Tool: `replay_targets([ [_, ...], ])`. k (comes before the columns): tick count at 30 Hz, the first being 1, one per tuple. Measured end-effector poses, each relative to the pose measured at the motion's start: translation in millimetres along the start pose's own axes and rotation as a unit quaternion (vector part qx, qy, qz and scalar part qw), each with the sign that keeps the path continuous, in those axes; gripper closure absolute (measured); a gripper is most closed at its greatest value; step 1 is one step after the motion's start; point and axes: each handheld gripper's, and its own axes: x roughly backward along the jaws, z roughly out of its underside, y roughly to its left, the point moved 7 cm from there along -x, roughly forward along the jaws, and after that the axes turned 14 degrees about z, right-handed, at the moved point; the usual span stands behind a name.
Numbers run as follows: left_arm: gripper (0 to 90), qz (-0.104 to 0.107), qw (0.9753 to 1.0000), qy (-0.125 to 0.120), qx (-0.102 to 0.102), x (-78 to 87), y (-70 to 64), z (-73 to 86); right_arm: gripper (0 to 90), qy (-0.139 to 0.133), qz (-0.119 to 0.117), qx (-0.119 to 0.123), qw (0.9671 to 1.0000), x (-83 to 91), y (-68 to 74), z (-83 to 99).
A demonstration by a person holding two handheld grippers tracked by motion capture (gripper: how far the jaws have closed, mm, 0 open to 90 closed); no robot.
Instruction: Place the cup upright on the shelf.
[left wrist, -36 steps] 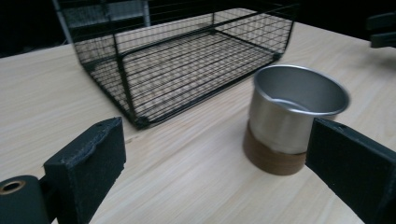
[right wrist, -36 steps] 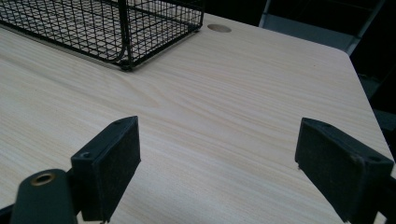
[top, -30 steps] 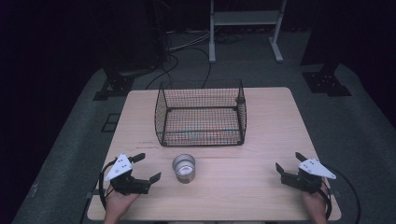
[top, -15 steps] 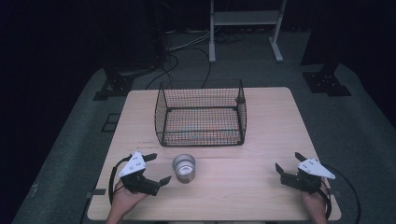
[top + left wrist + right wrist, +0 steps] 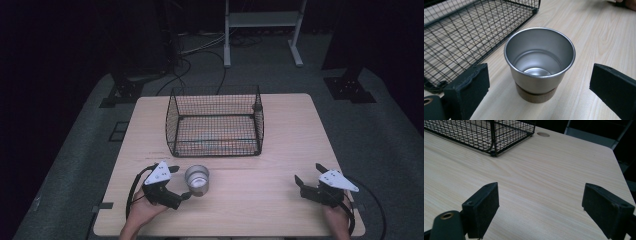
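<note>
A small steel cup (image 5: 197, 179) with a brown base stands upright and empty on the wooden table (image 5: 280, 145), in front of a black wire basket (image 5: 215, 121). My left gripper (image 5: 180, 183) is open right beside the cup's left side. In the left gripper view the cup (image 5: 539, 62) sits between and just beyond the two spread jaws, which do not touch it. My right gripper (image 5: 306, 175) rests open near the table's front right, nothing between its jaws. The right gripper view has bare table (image 5: 541, 182) ahead and the basket's corner (image 5: 494, 135) at upper left.
The wire basket (image 5: 461, 32) is empty and open at the top, in the middle of the table. Dark floor, cables and a white stand (image 5: 262, 22) lie beyond the far edge. A cable hole (image 5: 543, 134) marks the table's far right corner.
My left gripper has moved right toward the cup, from the table's front left to right beside it, jaws still open. The right gripper has stayed put.
</note>
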Motion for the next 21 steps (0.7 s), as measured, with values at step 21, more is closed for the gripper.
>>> replay_targets([
  [21, 1.7, 0.025, 0.9986, 0.047, 0.009, -33.3, 11.1, 1.4, 13.4, 0.001, -0.002, 0.0, 1.0, -0.2, -0.1, 0.1],
])
